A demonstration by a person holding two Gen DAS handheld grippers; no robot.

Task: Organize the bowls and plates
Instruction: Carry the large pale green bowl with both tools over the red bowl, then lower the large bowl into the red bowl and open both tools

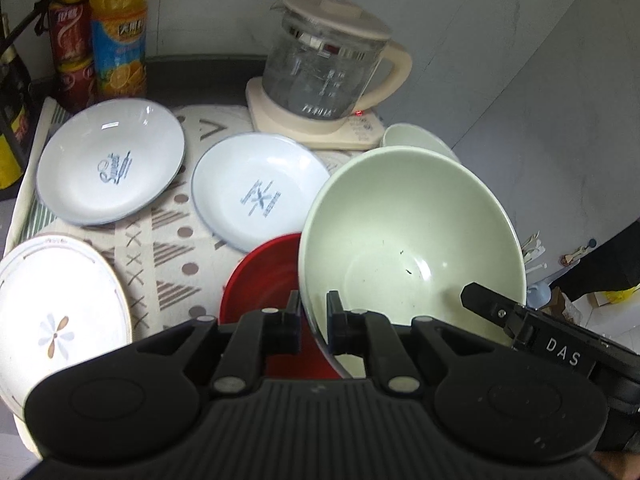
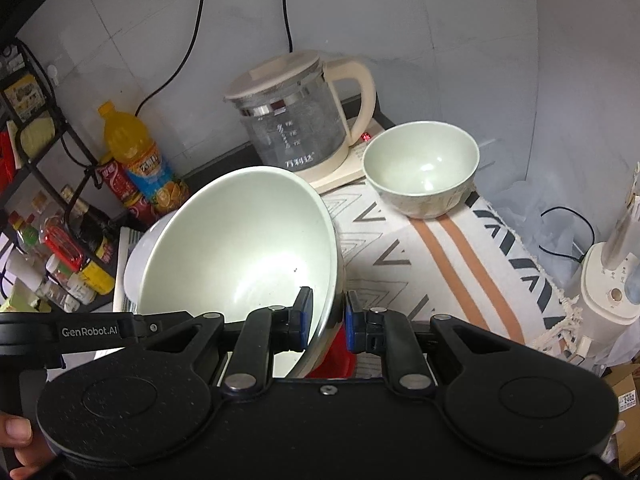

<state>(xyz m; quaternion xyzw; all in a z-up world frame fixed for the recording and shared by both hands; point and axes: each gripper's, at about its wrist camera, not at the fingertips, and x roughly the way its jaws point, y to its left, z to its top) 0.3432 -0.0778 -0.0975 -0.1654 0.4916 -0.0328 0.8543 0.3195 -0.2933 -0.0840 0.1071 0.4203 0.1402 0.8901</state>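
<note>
A large pale green bowl [image 1: 412, 232] [image 2: 240, 240] is held tilted above a red dish [image 1: 260, 280] [image 2: 332, 360]. My left gripper [image 1: 313, 308] is shut on the bowl's near rim, one finger inside and one outside. My right gripper [image 2: 328, 304] is shut on the rim at the other side, and its finger [image 1: 500, 312] shows at the bowl's right edge. A smaller green bowl [image 2: 422, 168] [image 1: 416, 138] stands by the kettle. Two white plates with blue print [image 1: 110, 160] [image 1: 260, 192] and a flower-patterned plate [image 1: 52, 312] lie on the cloth to the left.
A glass kettle [image 1: 324, 68] [image 2: 292, 128] on a cream base stands at the back by the wall. An orange drink bottle [image 1: 118, 28] and red cans [image 1: 72, 52] stand at the back left. A black rack with jars [image 2: 60, 240] is further left. A person's thumb [image 2: 16, 432] shows low left.
</note>
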